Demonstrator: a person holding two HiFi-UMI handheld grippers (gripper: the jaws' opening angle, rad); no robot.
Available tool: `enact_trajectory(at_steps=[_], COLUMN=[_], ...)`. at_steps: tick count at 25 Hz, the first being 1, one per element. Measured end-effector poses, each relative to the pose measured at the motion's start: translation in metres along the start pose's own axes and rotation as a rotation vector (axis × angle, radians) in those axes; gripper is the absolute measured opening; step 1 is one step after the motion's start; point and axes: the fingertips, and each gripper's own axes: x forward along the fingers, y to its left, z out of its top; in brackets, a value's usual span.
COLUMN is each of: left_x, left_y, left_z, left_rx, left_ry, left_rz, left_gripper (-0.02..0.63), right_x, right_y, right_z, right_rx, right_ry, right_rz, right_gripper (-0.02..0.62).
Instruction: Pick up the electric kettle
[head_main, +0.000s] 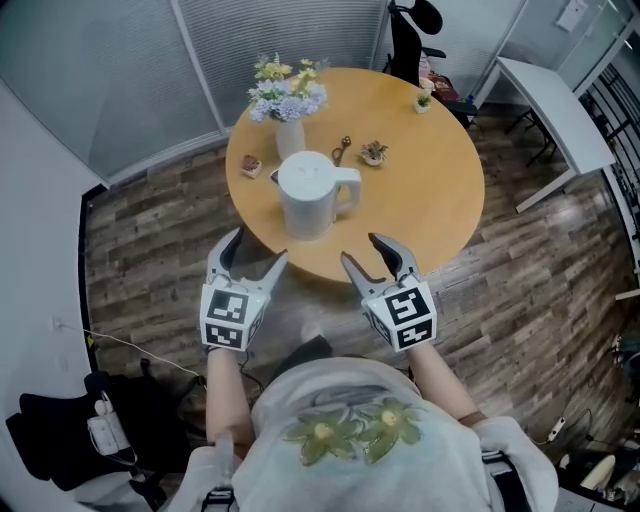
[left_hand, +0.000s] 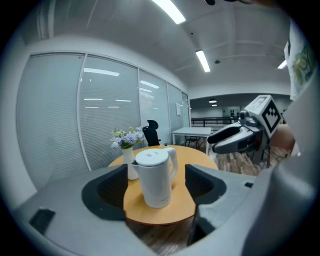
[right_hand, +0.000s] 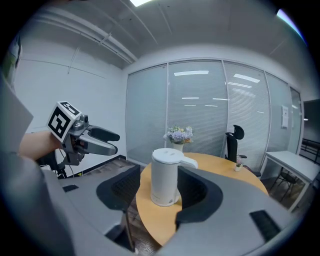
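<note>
The person's pale shirt (head_main: 350, 440) fills the bottom of the head view. Just ahead, the left gripper (head_main: 260, 245) hovers over the floor at the near edge of the round wooden table (head_main: 440, 200), its jaws wide apart and empty. The white electric kettle (head_main: 308, 195) stands upright near that edge, apart from both grippers, with a vase of flowers (head_main: 288, 100) behind it. The right gripper (head_main: 360, 248) is also spread wide and touches nothing.
</note>
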Motion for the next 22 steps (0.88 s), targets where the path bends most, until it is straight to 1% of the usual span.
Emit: enact_trajectory(at_steps=[2, 4, 8, 13, 22], left_x=[0.01, 0.021, 0.04, 0.061, 0.089], left_y=[0.008, 0.016, 0.03, 0.046, 0.07], left_z=[-0.004, -0.007, -0.009, -0.008, -0.01], left_rx=[0.06, 0.101, 0.113, 0.142, 0.18], left_ry=[0.031, 0.052, 0.059, 0.075, 0.112], left_rz=[-0.024, -0.044, -0.071, -0.083, -0.115], left_gripper=[0.342, 0.342, 0.342, 0.342, 0.342], right_x=[0.009, 0.017, 0.028, 0.04, 0.068], right_y=[-0.006, -0.014, -0.025, -0.039, -0.059], right_z=[-0.002, -0.006, -0.018, -0.026, -0.028], right_rx=[-0.004, -0.002, 0.009, 0.017, 0.018], right_ry=[0.015, 0.029, 0.062, 0.078, 0.103], right_rz=[-0.018, -0.037, -0.066, -0.096, -0.108], right_gripper=[0.225, 0.225, 0.225, 0.225, 0.225])
